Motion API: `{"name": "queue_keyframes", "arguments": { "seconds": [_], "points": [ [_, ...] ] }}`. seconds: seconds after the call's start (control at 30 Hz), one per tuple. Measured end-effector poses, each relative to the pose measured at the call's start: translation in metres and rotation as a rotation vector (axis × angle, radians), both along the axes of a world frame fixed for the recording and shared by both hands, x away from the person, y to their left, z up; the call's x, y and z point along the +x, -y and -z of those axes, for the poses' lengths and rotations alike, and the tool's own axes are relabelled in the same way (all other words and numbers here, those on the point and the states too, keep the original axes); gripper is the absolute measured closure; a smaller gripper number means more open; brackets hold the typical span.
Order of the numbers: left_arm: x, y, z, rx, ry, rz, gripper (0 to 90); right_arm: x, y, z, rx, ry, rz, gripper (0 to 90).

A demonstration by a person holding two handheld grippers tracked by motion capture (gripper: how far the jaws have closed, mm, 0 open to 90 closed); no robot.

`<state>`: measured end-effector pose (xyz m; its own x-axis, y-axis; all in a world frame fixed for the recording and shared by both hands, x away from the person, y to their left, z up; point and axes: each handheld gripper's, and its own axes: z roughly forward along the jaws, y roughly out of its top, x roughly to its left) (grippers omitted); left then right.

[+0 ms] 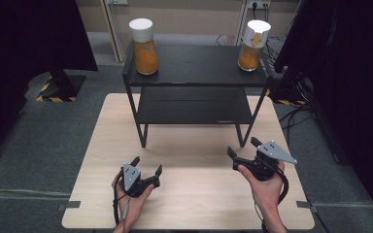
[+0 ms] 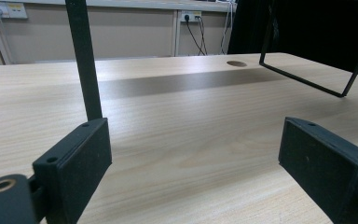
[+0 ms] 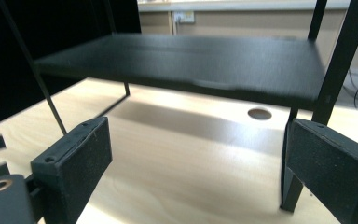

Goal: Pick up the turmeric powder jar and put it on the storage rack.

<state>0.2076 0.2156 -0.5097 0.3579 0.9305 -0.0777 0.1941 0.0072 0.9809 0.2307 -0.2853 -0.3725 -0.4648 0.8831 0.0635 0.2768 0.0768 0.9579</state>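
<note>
A black two-tier shelf (image 1: 194,65) stands at the far half of the wooden table (image 1: 189,194). On its top tier are two jars of orange contents with white lids: one at the left (image 1: 144,46), one at the right (image 1: 253,44). My left gripper (image 1: 147,166) rests low near the table's front, open, nothing between its jaws. My right gripper (image 1: 243,147) is held at the front right, open and empty, facing the shelf. The left gripper view has a shelf leg (image 2: 84,60) ahead. The right gripper view looks at the lower tier (image 3: 191,60).
A round cable hole (image 3: 259,113) is in the table under the shelf. Black curtains hang at both sides. Wall sockets and cables (image 2: 192,28) are behind the table. Bare wood lies between the grippers and the shelf legs.
</note>
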Motion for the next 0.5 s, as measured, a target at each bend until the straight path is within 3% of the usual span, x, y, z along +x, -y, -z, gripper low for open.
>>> {"name": "queue_keyframes", "arguments": {
  "seconds": [0.5],
  "points": [
    [0.0, 0.0, 0.0, -0.001, 0.0, 0.0, 8.8, -0.012, 0.0, 0.053, -0.034, -0.053, -0.011, 6.9]
  ]
}}
